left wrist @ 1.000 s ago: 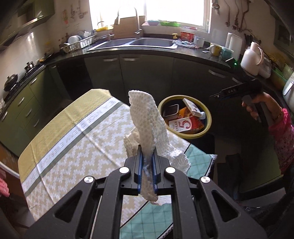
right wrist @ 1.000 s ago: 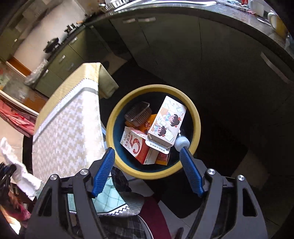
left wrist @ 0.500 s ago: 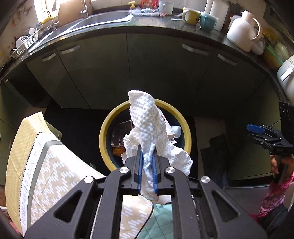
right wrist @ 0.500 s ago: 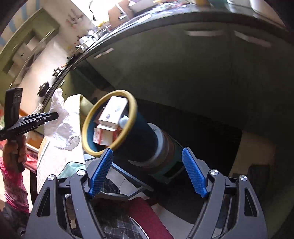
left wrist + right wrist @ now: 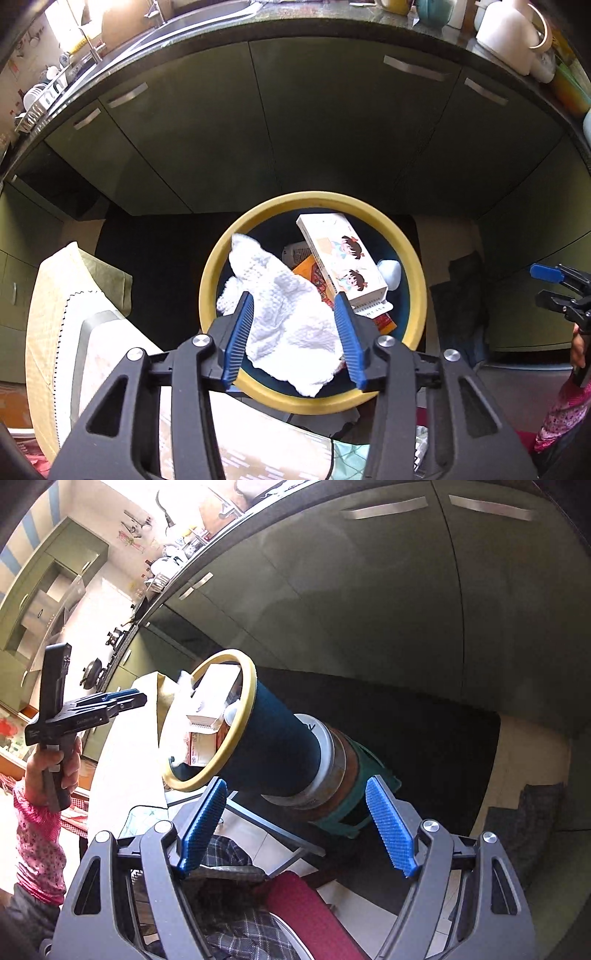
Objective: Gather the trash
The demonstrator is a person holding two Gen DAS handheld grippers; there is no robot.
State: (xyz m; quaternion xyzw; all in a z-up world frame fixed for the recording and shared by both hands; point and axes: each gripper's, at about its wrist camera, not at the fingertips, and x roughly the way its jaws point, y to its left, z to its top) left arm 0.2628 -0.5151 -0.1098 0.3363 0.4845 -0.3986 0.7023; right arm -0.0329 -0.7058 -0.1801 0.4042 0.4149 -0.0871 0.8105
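Observation:
A dark blue trash bin with a yellow rim [image 5: 417, 266] stands beside the table. A white paper towel [image 5: 284, 314] lies loose over the bin's near edge, between my spread left fingers. My left gripper [image 5: 293, 336] is open just above the bin. Inside lie a white cartoon-printed carton [image 5: 343, 258] and other packaging. In the right wrist view the bin [image 5: 273, 738] shows from the side. My right gripper [image 5: 295, 827] is open and empty, off to the bin's side. It also shows in the left wrist view [image 5: 554, 291].
A table with a yellow and white zigzag cloth [image 5: 59, 332] lies to the left of the bin. Dark green kitchen cabinets [image 5: 295, 129] stand behind it under a cluttered counter. A dark mat covers the floor by the cabinets [image 5: 424, 731].
My left gripper opened over the bin and let go of the paper towel, which dropped onto the bin. The right gripper stayed open off to the side.

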